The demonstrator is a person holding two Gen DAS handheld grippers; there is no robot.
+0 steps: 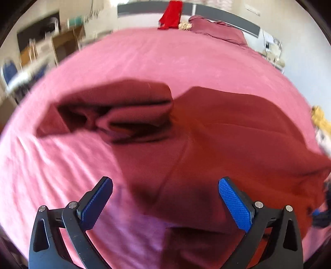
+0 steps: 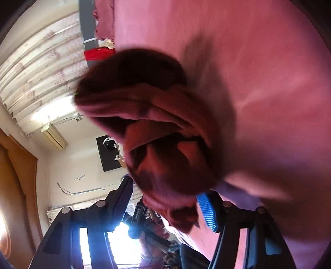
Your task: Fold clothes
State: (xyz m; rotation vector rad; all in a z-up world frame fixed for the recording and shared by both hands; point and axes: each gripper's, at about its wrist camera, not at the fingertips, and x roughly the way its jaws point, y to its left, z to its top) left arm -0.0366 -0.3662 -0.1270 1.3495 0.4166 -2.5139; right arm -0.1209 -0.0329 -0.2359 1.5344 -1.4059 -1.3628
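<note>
Maroon garment (image 1: 238, 132): that's our current job, a soft knit-looking piece lying on the bed, one half bunched into a thick layered fold at the left, the other half spread loose and sloping off to the right.
Bedspread (image 1: 144, 58): pink, a bit fuzzy, with shallow wrinkles down at the near left. Everything sits on it.
Left gripper (image 1: 165, 198): ours is wide apart, blue dimpled pads (image 1: 235, 204) on black arms, nothing between them. It hangs just above the garment's near edge, not touching as far as we can tell.
Right gripper (image 2: 165, 198): rolled over on its side, so the room looks tipped in that view. The jaws stand part open and a lump of the maroon cloth sits between them, right up against the lens. The pads don't look to be pinching it, though the blur makes us less than sure.
Fold so far: we'd call it roughly a first fold, rough rather than neat. The stacked part shows rolled, rounded edges and a dark gap between layers.
Still to do: by our guess, flatten that loose right half, bring it over, and square up the bundle.
Red garment (image 1: 171, 14): bright red, hanging or propped at the far end of the bed, apparently not folded.
Pillow (image 1: 217, 31): same dusty maroon, up by the headboard.
Yellow cloth (image 1: 320, 118): crumpled at the right edge, too cut off to say what it is.
</note>
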